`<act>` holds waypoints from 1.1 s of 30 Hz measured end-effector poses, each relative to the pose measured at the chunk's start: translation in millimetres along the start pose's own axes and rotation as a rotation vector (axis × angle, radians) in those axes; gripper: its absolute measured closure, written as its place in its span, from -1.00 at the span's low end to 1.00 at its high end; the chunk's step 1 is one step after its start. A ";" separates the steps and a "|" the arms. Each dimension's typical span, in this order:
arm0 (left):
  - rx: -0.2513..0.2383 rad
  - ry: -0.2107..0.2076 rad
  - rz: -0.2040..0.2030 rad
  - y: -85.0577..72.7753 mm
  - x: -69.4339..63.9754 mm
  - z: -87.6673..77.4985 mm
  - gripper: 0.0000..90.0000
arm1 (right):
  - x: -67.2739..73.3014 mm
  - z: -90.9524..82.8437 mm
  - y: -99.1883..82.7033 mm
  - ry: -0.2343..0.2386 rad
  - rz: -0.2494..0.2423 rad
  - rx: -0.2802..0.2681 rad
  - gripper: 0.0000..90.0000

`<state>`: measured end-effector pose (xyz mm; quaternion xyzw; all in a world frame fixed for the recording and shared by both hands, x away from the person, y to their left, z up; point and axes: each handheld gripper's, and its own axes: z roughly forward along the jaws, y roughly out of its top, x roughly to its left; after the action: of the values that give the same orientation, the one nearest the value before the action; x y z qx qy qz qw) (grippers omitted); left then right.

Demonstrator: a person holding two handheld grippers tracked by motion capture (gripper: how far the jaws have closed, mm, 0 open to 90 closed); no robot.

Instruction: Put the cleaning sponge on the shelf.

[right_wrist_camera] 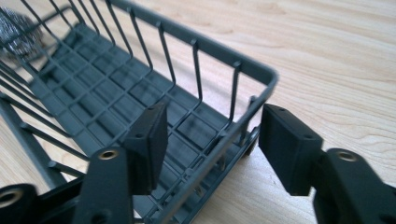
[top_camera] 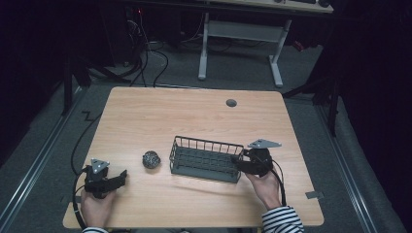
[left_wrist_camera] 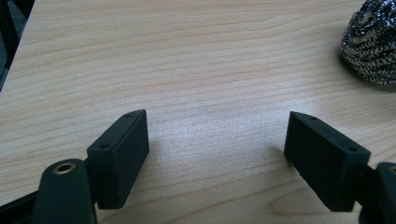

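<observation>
The right gripper [right_wrist_camera: 212, 149] has its fingers [right_wrist_camera: 148, 144] spread wide astride the end wall of the wire basket [right_wrist_camera: 116, 93], one inside, one outside. The left gripper [left_wrist_camera: 217, 158] is spread over bare bench [left_wrist_camera: 187, 60], the steel scourer [left_wrist_camera: 371, 46] at its two o'clock, apart.

On the table [top_camera: 145, 116], a wire basket [top_camera: 206, 159] is placed right of centre, with a steel scourer [top_camera: 151, 159] set just left of it, apart from it.
</observation>
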<state>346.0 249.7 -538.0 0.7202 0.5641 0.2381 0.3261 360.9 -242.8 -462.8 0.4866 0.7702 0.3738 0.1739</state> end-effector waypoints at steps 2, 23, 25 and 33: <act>0.002 0.003 0.003 0.1 -0.3 0.1 -0.50 | -3.7 -5.0 0.3 0.012 0.022 -0.024 -0.14; 0.003 0.003 0.003 0.2 -0.4 0.0 -0.50 | -45.9 -50.9 -32.5 -0.131 0.132 -0.228 -0.07; 0.003 0.003 0.003 0.2 -0.4 0.0 -0.50 | -56.3 -46.4 -44.6 -0.162 0.156 -0.211 -0.08; 0.004 0.003 0.004 0.2 -0.4 0.0 -0.50 | -69.9 -27.6 -64.4 -0.261 0.151 -0.096 -0.08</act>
<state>346.1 249.3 -537.8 0.7216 0.5635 0.2389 0.3235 336.1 -331.4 -499.3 0.5785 0.6836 0.3559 0.2671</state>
